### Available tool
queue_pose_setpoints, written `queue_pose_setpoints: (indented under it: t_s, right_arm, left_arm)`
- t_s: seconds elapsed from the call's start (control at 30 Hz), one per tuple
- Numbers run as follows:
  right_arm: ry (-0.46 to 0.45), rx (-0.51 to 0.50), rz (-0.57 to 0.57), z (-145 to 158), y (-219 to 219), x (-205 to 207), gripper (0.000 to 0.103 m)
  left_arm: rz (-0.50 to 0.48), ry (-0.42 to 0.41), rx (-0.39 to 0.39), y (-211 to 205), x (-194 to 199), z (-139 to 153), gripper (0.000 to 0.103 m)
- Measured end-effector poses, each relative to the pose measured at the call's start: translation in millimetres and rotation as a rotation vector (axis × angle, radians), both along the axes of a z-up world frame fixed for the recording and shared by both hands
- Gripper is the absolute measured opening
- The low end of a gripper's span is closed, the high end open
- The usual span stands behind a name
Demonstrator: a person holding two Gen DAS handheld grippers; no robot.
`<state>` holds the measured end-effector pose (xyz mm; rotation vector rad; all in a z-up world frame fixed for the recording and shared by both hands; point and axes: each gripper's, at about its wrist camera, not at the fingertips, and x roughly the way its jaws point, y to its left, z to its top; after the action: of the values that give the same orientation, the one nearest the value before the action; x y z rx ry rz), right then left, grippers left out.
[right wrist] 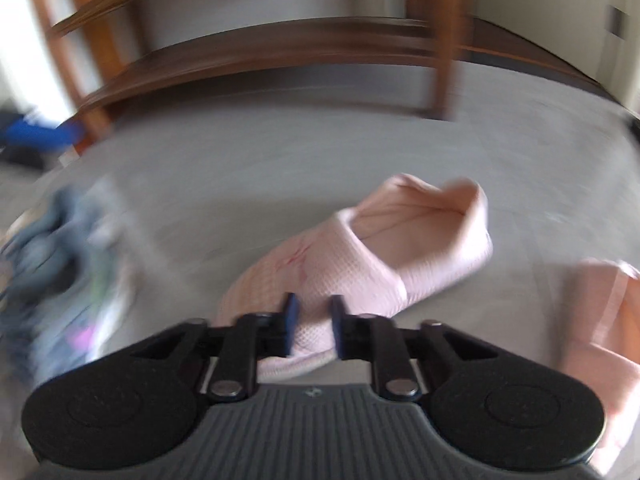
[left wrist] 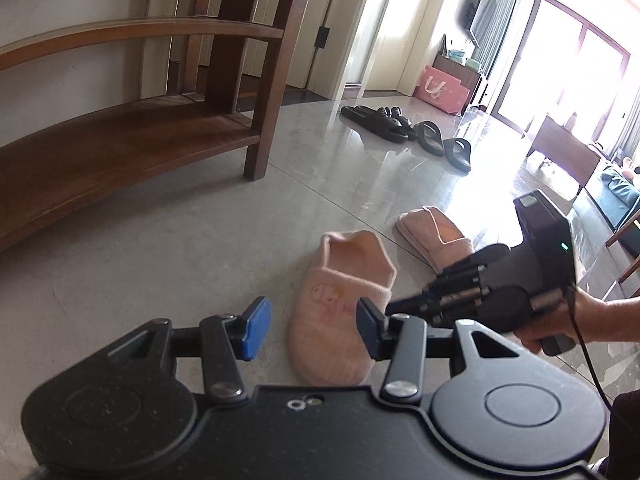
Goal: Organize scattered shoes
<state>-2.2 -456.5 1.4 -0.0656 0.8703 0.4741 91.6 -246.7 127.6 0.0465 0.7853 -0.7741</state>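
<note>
Slipper (right wrist: 360, 264) toe between right hand-held gripper (right wrist: 314, 330) pads

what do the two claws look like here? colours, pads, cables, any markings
Both are black, with two round housings at the base and linkage arms on silver pivot bolts. The left claw has blue rectangular pads; the right claw has darker blue ones and a ribbed grey base plate. In the left wrist view its body shows a small green light and a black cable trailing from the handle.

Both wrist views look steeply down, close over one pink slipper (left wrist: 338, 304); right blurred, seemingly nearer.
</note>
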Motion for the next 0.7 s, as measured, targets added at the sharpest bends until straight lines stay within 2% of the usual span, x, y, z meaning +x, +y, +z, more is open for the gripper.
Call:
queue_pose_setpoints:
  t_s: [0.03, 0.13, 0.23, 0.3, 0.37, 0.4, 0.43, 0.5, 0.53, 0.57, 0.63, 0.67, 0.7]
  right_arm:
    - [-0.003, -0.019, 0.057, 2, 14, -9, 0.008]
    - [-0.004, -0.038, 0.077, 3, 22, -16, 0.009]
    - [-0.004, -0.026, 0.017, 7, 17, -28, 0.012]
    - [-0.004, -0.036, -0.022, 5, 12, -28, 0.013]
    - [0.007, -0.036, -0.079, 3, 2, -35, 0.014]
    - [0.010, -0.037, -0.090, 1, -4, -36, 0.014]
    - [0.013, -0.039, -0.101, -1, -10, -36, 0.014]
    - [0.021, -0.047, -0.141, -3, -21, -45, 0.015]
    - [0.024, -0.045, -0.157, -3, -26, -48, 0.015]
    - [0.025, -0.043, -0.164, -3, -29, -50, 0.019]
    - [0.028, -0.045, -0.172, -1, -35, -56, 0.043]
    - [0.031, -0.047, -0.173, 1, -38, -58, 0.057]
    - [0.030, -0.042, -0.174, 2, -39, -61, 0.058]
  left_arm:
    - [-0.007, 0.000, 0.003, 0, 0, -1, 0.047]
    - [-0.041, 0.019, 0.011, -3, 0, -6, 0.052]
    - [-0.140, 0.016, 0.051, -23, 1, -17, 0.055]
    - [-0.285, -0.020, 0.122, -56, 5, -29, 0.056]
    - [-0.363, -0.068, 0.165, -77, 6, -36, 0.056]
    - [-0.437, -0.096, 0.199, -95, 8, -43, 0.056]
    - [-0.461, -0.105, 0.210, -99, 8, -45, 0.056]
    - [-0.642, -0.161, 0.305, -128, 10, -58, 0.057]
    - [-0.700, -0.201, 0.340, -136, 11, -62, 0.057]
    - [-0.758, -0.241, 0.375, -144, 11, -66, 0.056]
    - [-0.873, -0.321, 0.444, -159, 12, -73, 0.057]
    - [-0.916, -0.316, 0.465, -166, 15, -76, 0.057]
    - [-0.960, -0.310, 0.487, -173, 19, -78, 0.057]
